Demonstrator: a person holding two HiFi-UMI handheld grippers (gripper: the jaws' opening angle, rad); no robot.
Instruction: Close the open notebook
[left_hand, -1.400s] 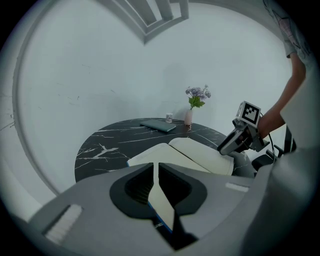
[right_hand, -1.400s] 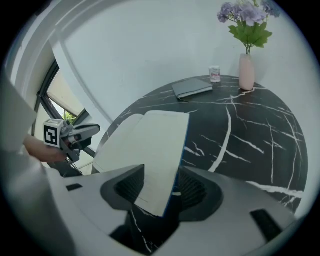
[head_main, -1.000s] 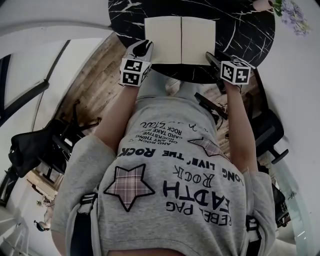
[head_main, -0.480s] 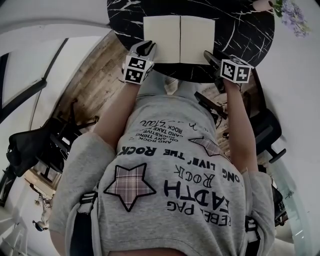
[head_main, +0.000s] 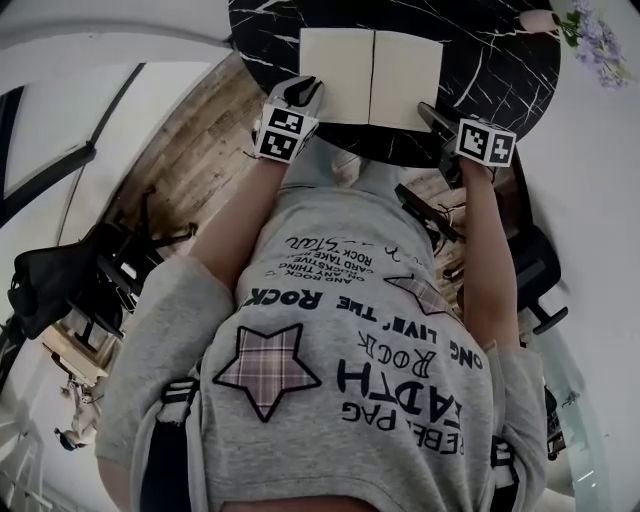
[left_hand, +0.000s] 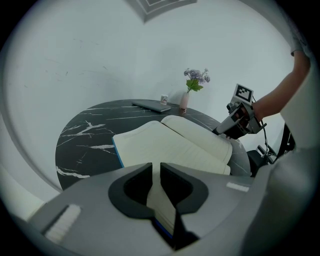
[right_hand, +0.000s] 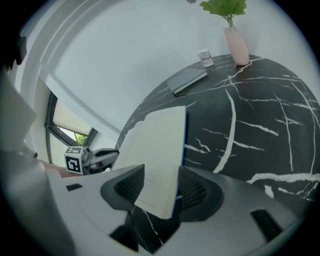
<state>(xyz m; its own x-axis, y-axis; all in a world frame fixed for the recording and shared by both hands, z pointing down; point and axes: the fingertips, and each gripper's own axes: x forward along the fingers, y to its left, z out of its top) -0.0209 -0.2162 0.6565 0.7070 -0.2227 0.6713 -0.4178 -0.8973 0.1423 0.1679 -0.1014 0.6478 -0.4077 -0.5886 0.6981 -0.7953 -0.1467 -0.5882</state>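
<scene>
Book: the open cream-paged, blue-covered notebook (head_main: 370, 65) lies flat on the round black marble table (head_main: 480, 60), with one near corner between each gripper's fingers.
Left: the left gripper (left_hand: 156, 172) has its fingers pinched tight on the left half's corner.
Right: the right gripper (right_hand: 159, 187) has its fingers apart, with the right half's corner between them and a gap on the cover side.
Risk: corner-only holds could crease the pages. If the right gripper closes on loose leaves rather than the cover, folding may tear them. An unpinned half could let the notebook slide off the table's near edge.
</scene>
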